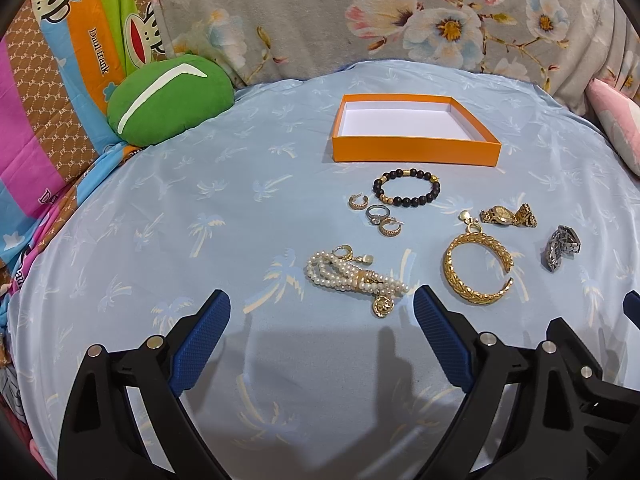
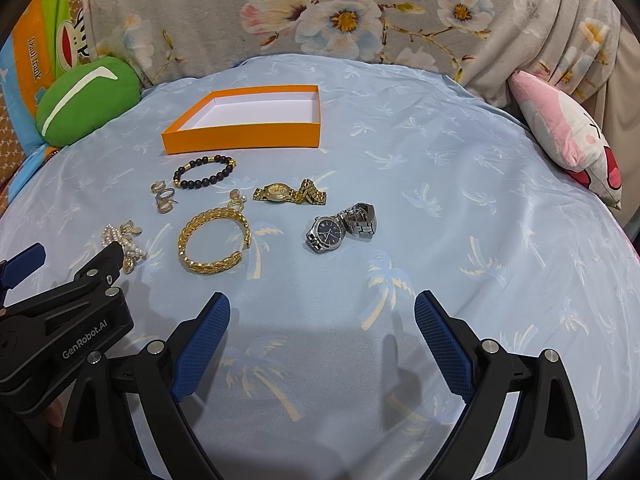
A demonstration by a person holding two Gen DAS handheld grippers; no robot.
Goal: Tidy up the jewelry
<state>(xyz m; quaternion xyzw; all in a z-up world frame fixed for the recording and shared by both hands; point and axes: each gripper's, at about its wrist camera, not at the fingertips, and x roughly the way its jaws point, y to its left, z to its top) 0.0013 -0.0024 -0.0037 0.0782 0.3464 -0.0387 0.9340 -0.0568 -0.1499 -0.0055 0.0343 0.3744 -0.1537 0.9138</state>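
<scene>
An empty orange box (image 1: pixel 416 152) (image 2: pixel 244 136) with a white inside sits at the back of the blue cloth. In front of it lie a black bead bracelet (image 1: pixel 406 190) (image 2: pixel 204 172), small gold earrings and a ring (image 1: pixel 378 214) (image 2: pixel 163 198), a pearl bracelet (image 1: pixel 356 276) (image 2: pixel 134 250), a gold bangle (image 1: pixel 476 266) (image 2: pixel 214 240), a gold watch (image 1: pixel 506 214) (image 2: pixel 288 193) and a silver watch (image 1: pixel 560 246) (image 2: pixel 340 228). My left gripper (image 1: pixel 322 304) is open and empty just short of the pearl bracelet. My right gripper (image 2: pixel 322 304) is open and empty, short of the silver watch.
A green plush cushion (image 1: pixel 168 102) (image 2: pixel 86 100) lies at the back left. A pink cushion (image 2: pixel 572 132) lies at the right. Floral fabric (image 1: pixel 400 12) rises behind the cloth. The left gripper's body (image 2: pixel 60 320) shows at the right wrist view's left edge.
</scene>
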